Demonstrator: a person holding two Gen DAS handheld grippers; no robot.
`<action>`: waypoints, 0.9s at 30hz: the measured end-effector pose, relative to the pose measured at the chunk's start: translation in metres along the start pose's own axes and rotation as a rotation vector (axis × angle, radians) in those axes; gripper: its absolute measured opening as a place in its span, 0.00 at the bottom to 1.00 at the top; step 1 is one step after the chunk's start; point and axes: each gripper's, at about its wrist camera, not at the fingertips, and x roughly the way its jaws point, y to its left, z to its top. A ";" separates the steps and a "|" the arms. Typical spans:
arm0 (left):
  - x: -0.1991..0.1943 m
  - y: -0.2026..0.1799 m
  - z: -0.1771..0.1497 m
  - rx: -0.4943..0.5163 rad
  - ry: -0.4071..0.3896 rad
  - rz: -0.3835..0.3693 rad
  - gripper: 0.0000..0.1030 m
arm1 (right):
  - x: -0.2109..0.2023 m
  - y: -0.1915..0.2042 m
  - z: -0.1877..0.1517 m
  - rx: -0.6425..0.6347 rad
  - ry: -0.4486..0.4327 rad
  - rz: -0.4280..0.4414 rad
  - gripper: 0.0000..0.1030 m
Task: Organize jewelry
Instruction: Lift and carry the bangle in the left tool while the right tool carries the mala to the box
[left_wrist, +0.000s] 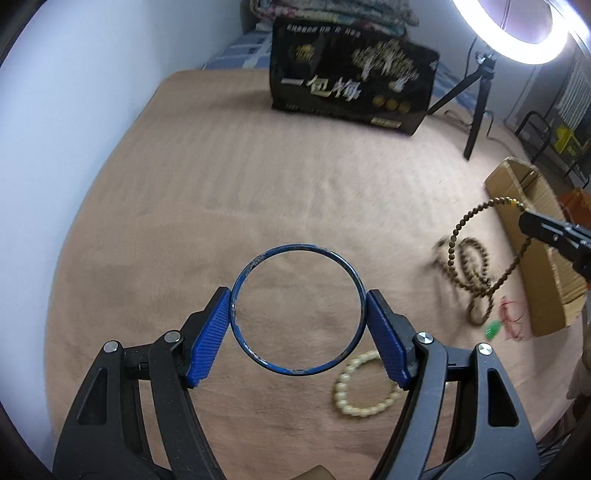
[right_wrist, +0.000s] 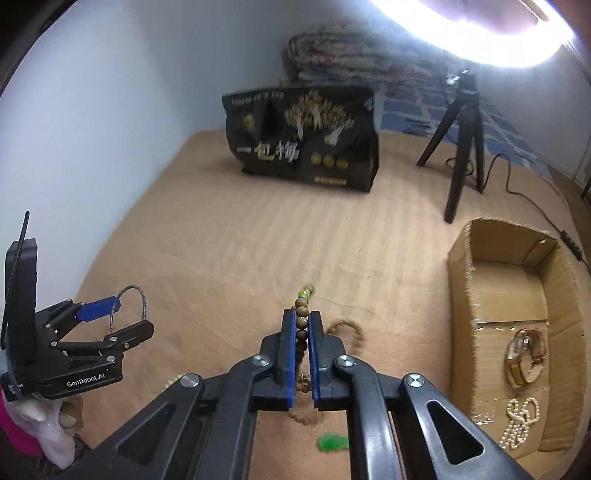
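Note:
My left gripper (left_wrist: 298, 308) is shut on a thin blue bangle (left_wrist: 297, 250), its blue pads pressed against the ring's two sides above the tan bedcover. In the right wrist view the left gripper (right_wrist: 127, 308) shows at the left with the bangle (right_wrist: 137, 291) in it. My right gripper (right_wrist: 301, 319) is shut on a long brown bead strand (right_wrist: 302, 308) that hangs in loops below it. That brown bead strand (left_wrist: 472, 269) trails onto the cover in the left wrist view, with the right gripper's tip (left_wrist: 535, 221) at the right edge.
A cream bead bracelet (left_wrist: 364, 386) lies below the bangle. A green pendant (right_wrist: 332, 442) on red cord (left_wrist: 511, 317) lies near an open cardboard box (right_wrist: 461, 295) holding a watch (right_wrist: 524, 356) and pearls (right_wrist: 519, 421). A black bag (right_wrist: 303, 140) and tripod (right_wrist: 461, 147) stand behind.

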 end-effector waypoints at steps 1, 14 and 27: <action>-0.003 -0.003 0.002 -0.004 -0.006 -0.007 0.73 | -0.005 -0.003 0.000 0.006 -0.010 -0.001 0.03; -0.025 -0.020 0.006 0.000 -0.061 -0.017 0.73 | -0.024 -0.011 -0.007 -0.006 -0.014 0.037 0.03; -0.036 0.011 0.014 -0.085 -0.088 -0.023 0.72 | 0.054 0.031 -0.039 -0.192 0.202 0.089 0.15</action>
